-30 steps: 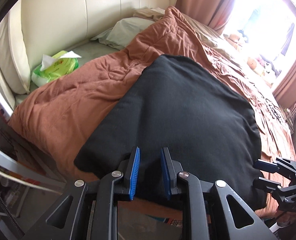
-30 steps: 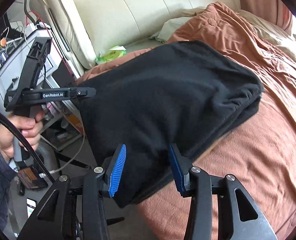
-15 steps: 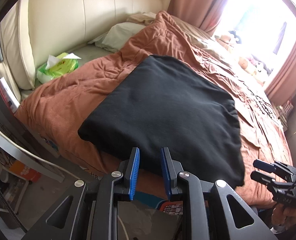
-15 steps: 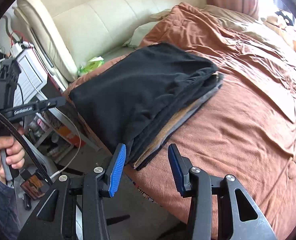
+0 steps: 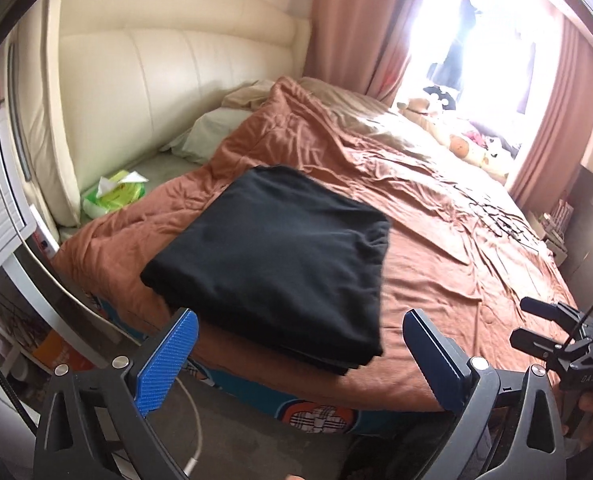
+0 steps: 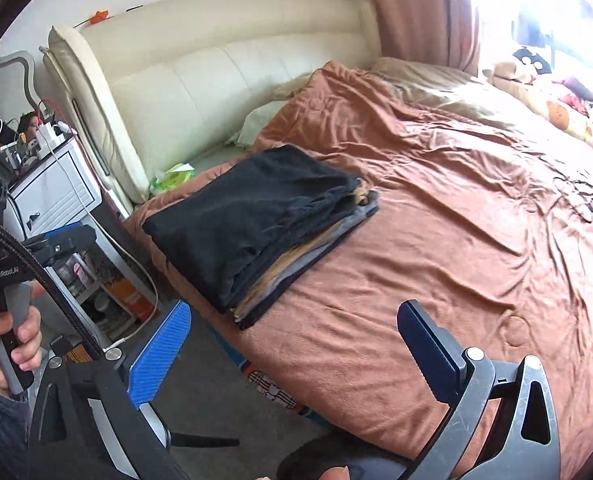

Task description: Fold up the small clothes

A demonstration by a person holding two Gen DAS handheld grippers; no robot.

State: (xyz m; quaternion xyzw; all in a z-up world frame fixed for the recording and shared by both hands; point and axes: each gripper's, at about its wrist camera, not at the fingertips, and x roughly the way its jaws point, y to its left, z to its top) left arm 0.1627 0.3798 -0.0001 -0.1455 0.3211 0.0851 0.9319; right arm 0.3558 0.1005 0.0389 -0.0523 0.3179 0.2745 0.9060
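The folded black garment [image 5: 272, 256] now lies on top of a stack of folded clothes [image 6: 296, 276] near the corner of the bed [image 5: 448, 280], and both grippers, which a moment ago were closed close over it, have pulled back and up; the left gripper [image 5: 296, 364] and right gripper [image 6: 292, 360] are opening wide with nothing between their jaws, so this fold looks finished. The stack sits just beside the bed's near edge, above the floor, with a nightstand [image 6: 52, 196] to the left. To the right the brown blanket [image 6: 456, 220] is broad and bare, leaving room to work.
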